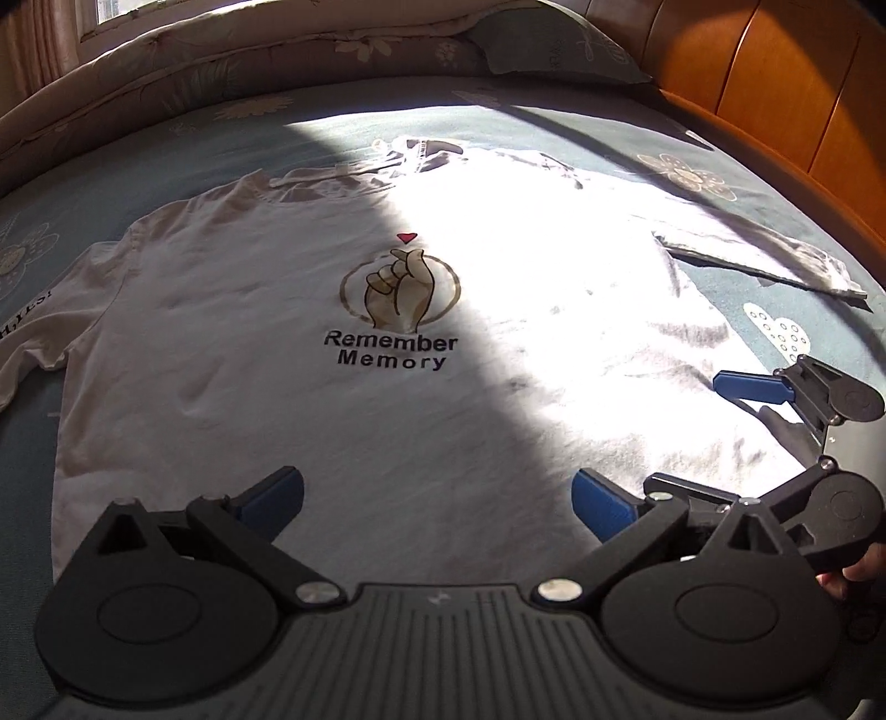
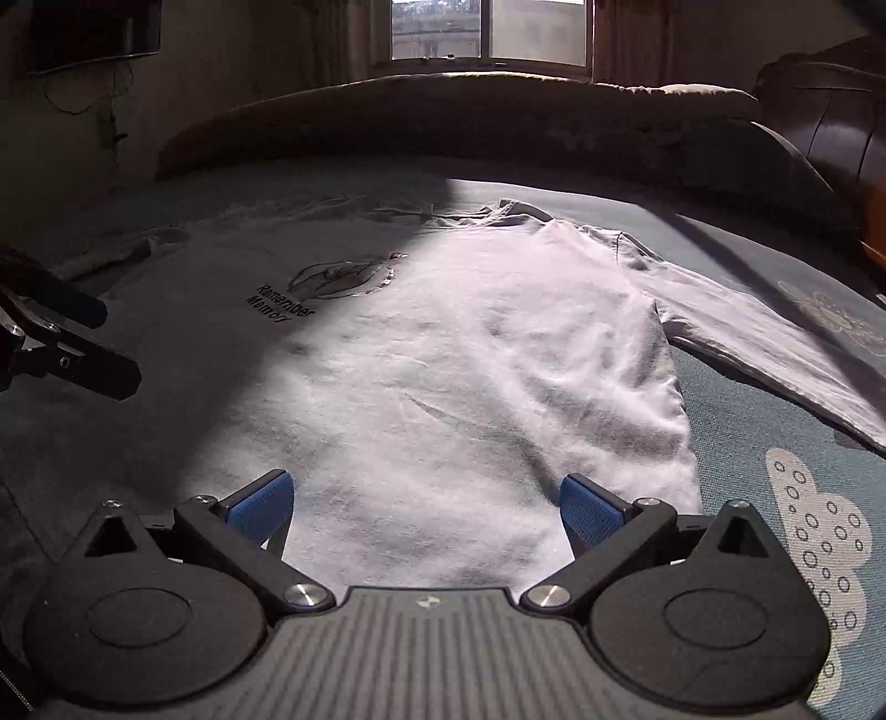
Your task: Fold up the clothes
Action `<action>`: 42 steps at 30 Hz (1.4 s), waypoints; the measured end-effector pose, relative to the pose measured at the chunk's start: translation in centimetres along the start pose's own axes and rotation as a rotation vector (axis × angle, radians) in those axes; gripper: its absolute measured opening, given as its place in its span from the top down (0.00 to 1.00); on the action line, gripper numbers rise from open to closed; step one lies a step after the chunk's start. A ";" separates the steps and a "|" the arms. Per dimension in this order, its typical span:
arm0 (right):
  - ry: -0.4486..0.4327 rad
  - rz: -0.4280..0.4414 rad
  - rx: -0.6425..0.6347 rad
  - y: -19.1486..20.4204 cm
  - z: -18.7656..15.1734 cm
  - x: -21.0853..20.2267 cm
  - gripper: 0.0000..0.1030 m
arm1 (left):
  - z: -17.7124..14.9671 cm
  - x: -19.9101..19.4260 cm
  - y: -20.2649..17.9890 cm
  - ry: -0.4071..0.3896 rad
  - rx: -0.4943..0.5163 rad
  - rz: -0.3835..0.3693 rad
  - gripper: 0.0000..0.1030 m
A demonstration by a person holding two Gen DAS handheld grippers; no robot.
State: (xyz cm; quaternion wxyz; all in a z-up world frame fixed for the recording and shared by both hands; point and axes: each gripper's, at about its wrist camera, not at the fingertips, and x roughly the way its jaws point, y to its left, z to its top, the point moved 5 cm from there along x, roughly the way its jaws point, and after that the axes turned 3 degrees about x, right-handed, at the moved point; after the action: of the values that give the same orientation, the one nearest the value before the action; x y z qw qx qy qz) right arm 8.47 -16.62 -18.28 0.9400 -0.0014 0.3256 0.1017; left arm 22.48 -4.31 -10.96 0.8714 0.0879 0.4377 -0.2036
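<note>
hovering wide-open left gripper point(image 1: 437, 501) and right gripper point(image 2: 426, 507) over limp, light white printed cotton t-shirt point(image 1: 343, 421); likely pinching hem corners.

— What do I have around the work area?

— A bed point(image 1: 720, 138) with a blue-grey sheet printed with pale flowers, a rolled quilt point(image 1: 166, 61) along its far edge, and a pillow point(image 1: 559, 47) against the orange wooden headboard point(image 1: 775, 83).

— And beyond it?

— I see a window point(image 2: 490, 30) with curtains point(image 2: 623, 39), and on the dark wall what may be a television point(image 2: 94, 33).
</note>
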 end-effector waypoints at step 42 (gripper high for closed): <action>-0.040 -0.029 0.000 0.5 -0.4 -0.3 0.00 | -4.8 -2.2 7.7 -0.051 -0.173 -0.104 0.01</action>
State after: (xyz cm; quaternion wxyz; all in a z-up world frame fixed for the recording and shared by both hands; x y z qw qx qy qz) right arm 7.92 -16.22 -18.38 0.9478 -0.0042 0.3065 0.0880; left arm 21.16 4.80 -12.29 0.8749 -0.0157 0.4351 -0.2121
